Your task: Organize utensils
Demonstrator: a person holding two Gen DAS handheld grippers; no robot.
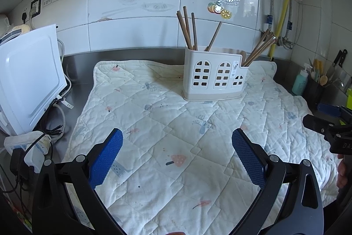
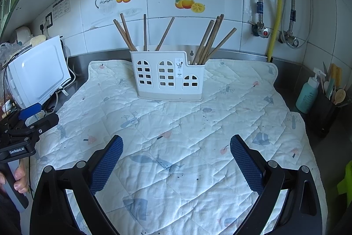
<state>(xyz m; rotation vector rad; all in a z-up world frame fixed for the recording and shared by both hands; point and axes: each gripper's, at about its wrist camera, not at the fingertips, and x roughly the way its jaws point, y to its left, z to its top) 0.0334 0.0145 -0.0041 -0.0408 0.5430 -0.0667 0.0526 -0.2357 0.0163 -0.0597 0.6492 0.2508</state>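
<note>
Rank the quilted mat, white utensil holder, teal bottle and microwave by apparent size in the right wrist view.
1. Quilted mat, by far.
2. Microwave and white utensil holder: look about alike, not ranked.
3. Teal bottle, smallest.

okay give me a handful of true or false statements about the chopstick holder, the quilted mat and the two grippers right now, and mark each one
1. All the chopsticks stand in the white holder. True.
2. The holder lies tipped on its side. False: it stands upright on the quilted mat, near the mat's back edge.
3. The left gripper is shut on a chopstick. False: its blue fingers are spread apart with nothing between them.
4. The right gripper is open and empty. True.
5. Loose chopsticks lie on the mat in front of the holder. False: none show on the mat.
</note>
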